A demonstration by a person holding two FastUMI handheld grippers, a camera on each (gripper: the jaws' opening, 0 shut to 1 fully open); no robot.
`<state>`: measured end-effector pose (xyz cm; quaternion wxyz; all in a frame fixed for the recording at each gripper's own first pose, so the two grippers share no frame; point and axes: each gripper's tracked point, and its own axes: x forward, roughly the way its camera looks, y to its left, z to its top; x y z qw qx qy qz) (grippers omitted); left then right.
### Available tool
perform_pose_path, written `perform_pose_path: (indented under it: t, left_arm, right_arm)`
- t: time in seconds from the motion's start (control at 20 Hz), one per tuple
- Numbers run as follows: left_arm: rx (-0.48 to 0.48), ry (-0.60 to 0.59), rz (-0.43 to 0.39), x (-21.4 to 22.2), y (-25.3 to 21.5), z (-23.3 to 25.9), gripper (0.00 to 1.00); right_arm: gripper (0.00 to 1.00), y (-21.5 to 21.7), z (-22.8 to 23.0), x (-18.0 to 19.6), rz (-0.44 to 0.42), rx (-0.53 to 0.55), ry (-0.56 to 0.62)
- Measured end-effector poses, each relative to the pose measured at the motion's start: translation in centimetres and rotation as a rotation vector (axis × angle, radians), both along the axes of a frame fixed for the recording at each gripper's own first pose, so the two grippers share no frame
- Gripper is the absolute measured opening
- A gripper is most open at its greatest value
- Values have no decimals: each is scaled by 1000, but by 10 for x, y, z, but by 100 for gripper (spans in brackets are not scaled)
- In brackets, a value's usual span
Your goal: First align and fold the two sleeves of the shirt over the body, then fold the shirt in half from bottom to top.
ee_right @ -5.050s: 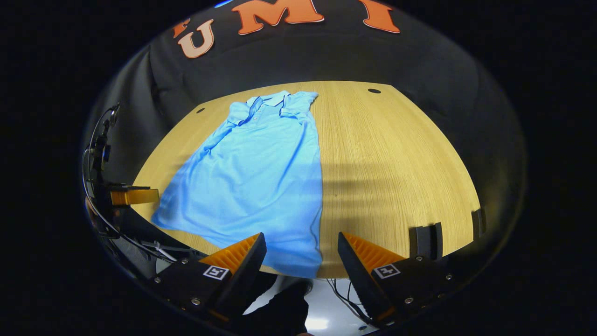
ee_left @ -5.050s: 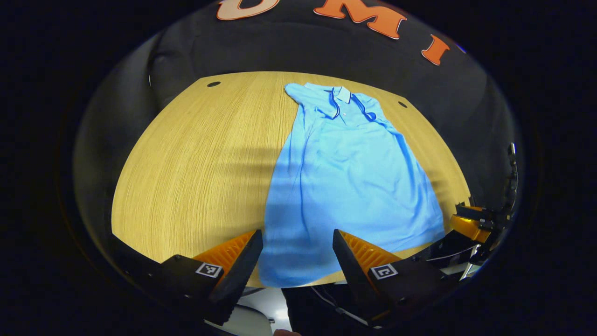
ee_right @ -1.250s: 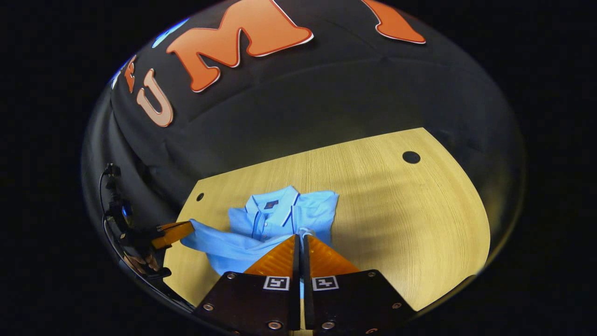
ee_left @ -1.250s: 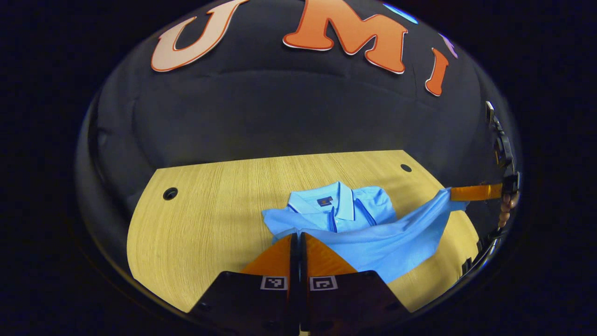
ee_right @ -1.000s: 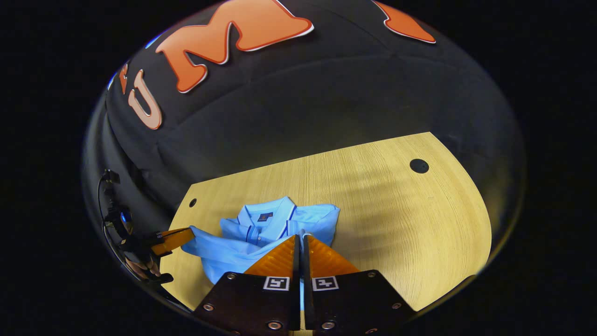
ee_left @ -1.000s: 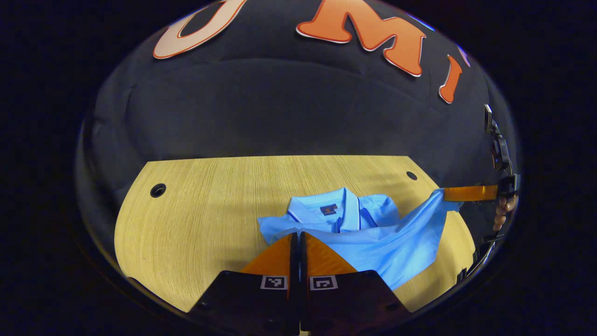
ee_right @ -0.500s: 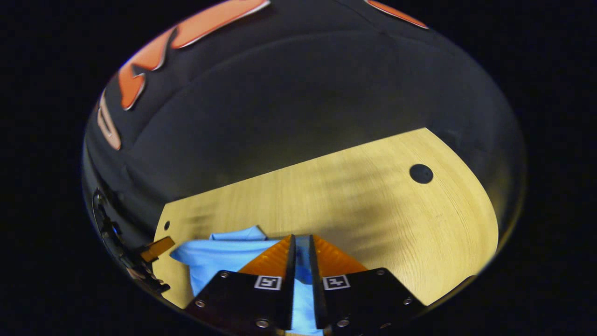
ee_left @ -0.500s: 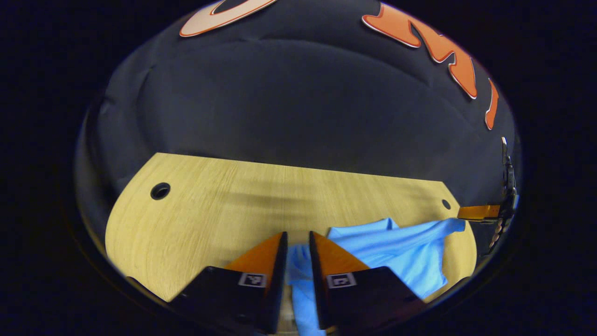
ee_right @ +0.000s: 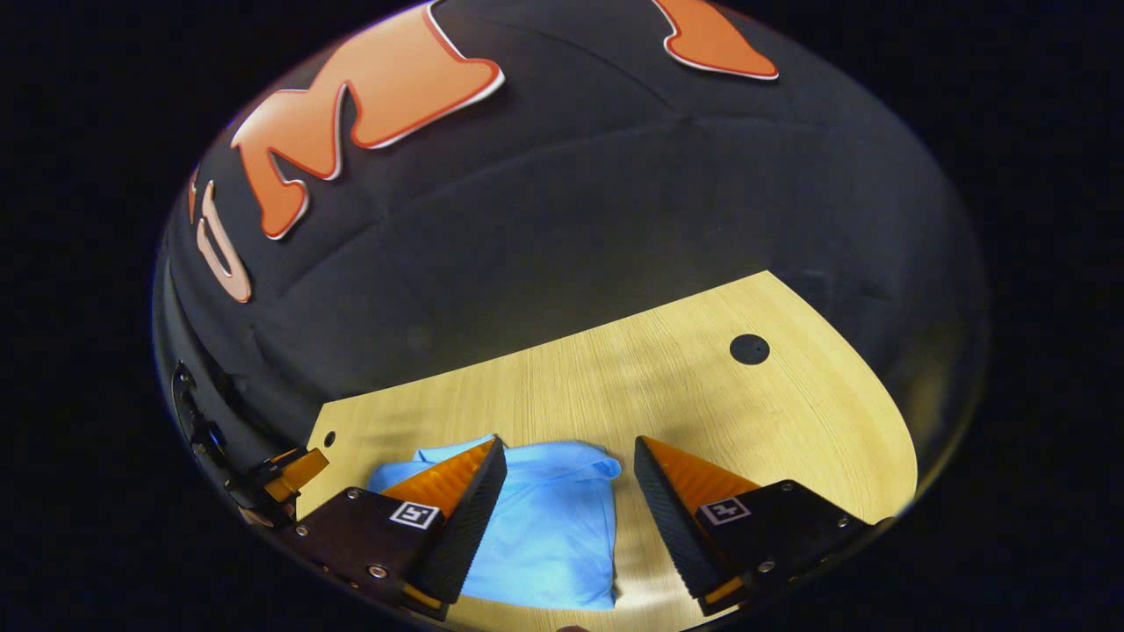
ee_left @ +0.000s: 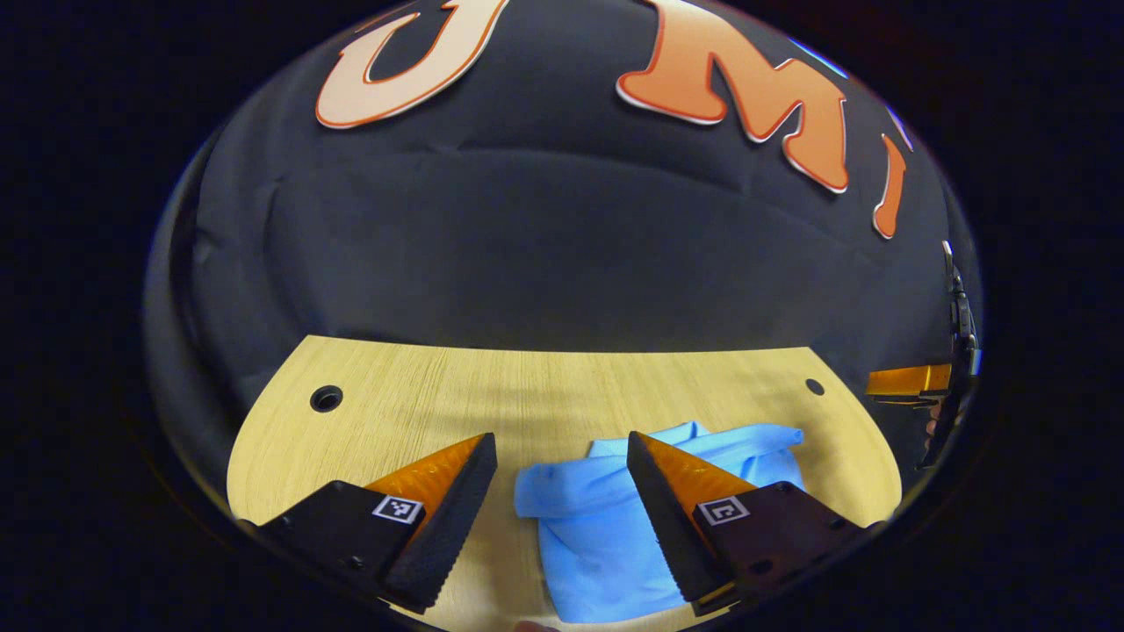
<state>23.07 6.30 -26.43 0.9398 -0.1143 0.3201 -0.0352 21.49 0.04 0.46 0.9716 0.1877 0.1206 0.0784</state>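
Both the left tool (ee_left: 560, 478) and right tool (ee_right: 569, 483) gape wide, holding nothing; the folded shirt (ee_right: 549, 531) lies on the bench (ee_right: 773, 421) between each tool's fingers.

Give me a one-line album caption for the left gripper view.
Open tool poised above a folded blue shirt lying on the wooden table.
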Motion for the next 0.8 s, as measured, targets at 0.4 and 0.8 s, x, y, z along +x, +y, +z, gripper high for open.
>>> perform_pose_path:
  t: [0.4, 0.8]
  left_arm:
    - [58, -145, 40, -92, -30, 107, 98]
    - [-20, -248, 143, -230, -72, 197, 97]
  right_arm:
    - [97, 4, 19, -115, 17, -49, -129]
    - [97, 2, 54, -256, 110, -108, -357]
